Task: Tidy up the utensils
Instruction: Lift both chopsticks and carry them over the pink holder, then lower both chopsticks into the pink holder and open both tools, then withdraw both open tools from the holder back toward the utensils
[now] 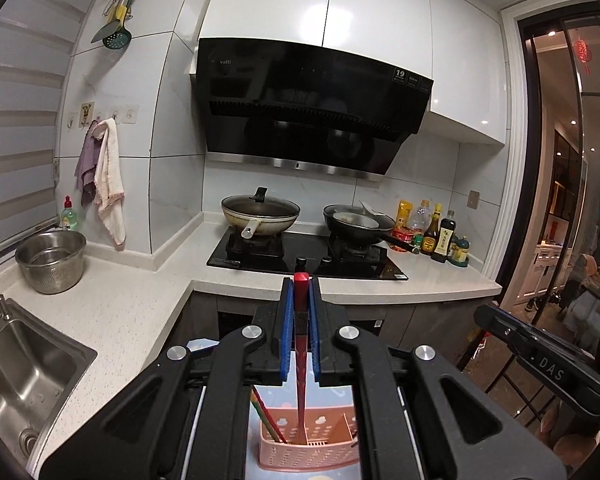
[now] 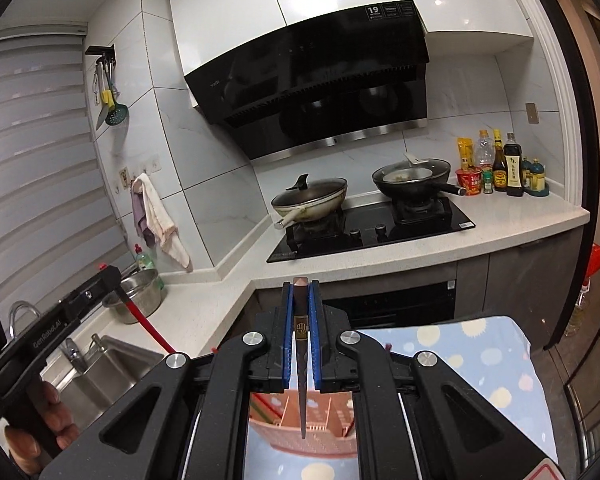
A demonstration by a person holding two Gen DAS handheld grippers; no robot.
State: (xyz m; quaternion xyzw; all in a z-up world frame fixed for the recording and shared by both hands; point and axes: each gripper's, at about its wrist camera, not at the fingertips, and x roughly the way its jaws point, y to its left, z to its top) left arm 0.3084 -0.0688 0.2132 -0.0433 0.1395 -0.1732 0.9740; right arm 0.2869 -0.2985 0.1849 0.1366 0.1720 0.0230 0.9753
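My left gripper [image 1: 301, 280] is shut on a red chopstick [image 1: 301, 360] that hangs down into a pink slotted utensil basket [image 1: 308, 446]; the tip reaches into the basket, where other sticks [image 1: 268, 420] stand at the left. My right gripper [image 2: 301, 282] is shut on a dark brown chopstick [image 2: 302, 380], its tip just above the same pink basket [image 2: 300, 424]. The left gripper and its red chopstick [image 2: 148, 324] also show at the left of the right wrist view. The right gripper body [image 1: 540, 356] shows at the right of the left wrist view.
The basket stands on a blue dotted cloth [image 2: 480, 352]. Behind are a white countertop [image 1: 120, 304], a steel sink [image 1: 24, 380], a steel colander pot [image 1: 52, 256], a black hob [image 1: 304, 256] with two pans, and sauce bottles [image 1: 436, 228]. Glass door [image 1: 560, 200] at right.
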